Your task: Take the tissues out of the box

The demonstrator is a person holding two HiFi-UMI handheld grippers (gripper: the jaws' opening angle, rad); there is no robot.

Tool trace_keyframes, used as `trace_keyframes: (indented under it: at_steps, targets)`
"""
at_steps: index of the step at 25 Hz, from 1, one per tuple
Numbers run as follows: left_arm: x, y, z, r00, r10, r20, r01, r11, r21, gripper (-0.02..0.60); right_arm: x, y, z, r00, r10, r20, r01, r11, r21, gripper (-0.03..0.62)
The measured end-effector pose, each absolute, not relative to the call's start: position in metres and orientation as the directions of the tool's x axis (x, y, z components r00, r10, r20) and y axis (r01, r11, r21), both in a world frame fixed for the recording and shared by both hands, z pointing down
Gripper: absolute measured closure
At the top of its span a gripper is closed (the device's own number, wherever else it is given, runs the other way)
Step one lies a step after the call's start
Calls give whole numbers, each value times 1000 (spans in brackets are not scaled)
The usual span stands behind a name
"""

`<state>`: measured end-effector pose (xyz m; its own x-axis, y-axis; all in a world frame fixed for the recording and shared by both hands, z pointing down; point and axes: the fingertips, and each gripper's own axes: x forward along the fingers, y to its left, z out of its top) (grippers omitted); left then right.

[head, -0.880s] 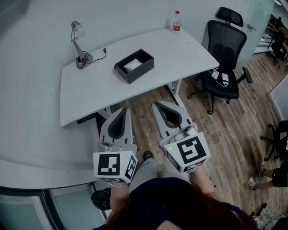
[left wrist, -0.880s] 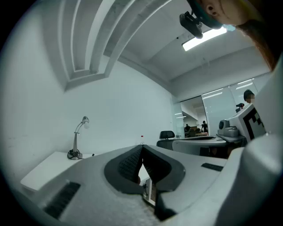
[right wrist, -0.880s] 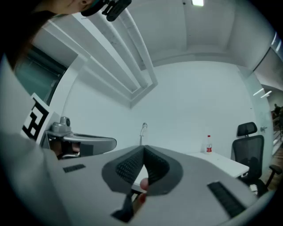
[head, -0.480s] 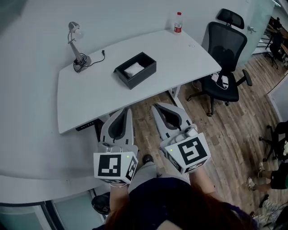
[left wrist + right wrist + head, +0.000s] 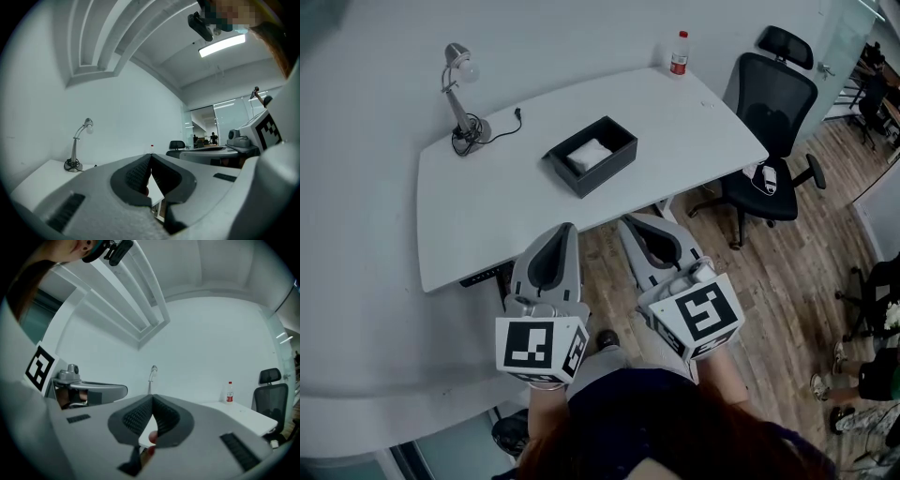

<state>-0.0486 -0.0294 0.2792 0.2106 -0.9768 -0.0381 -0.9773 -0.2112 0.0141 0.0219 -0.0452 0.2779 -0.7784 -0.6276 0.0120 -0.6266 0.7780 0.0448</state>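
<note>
Though small in the head view, the dark box (image 5: 592, 156) sits open-topped near the middle of the worktop (image 5: 684, 122).
Its tissues (image 5: 589, 153) show only as a white patch inside, folds too small to make out. Each gripper view is largely blocked by its own body. Left gripper (image 5: 566, 228) and right gripper (image 5: 629, 221) are clenched on nothing, short of the worktop's near edge.

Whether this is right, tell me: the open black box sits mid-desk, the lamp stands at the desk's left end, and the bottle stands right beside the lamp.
Not right. The bottle stands at the far right corner of the desk, well apart from the lamp; the head view shows it. The open black box does sit mid-desk, with the lamp at the left end.
</note>
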Motion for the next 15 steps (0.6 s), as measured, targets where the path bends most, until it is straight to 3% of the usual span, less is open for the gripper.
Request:
trace_keyframes:
  at_steps: [15]
  targets:
    - [-63,-53,272,329,-943,-47,-944,-329,-3,557,-14,-72,273,-745,-666,41,-663,746,66,574]
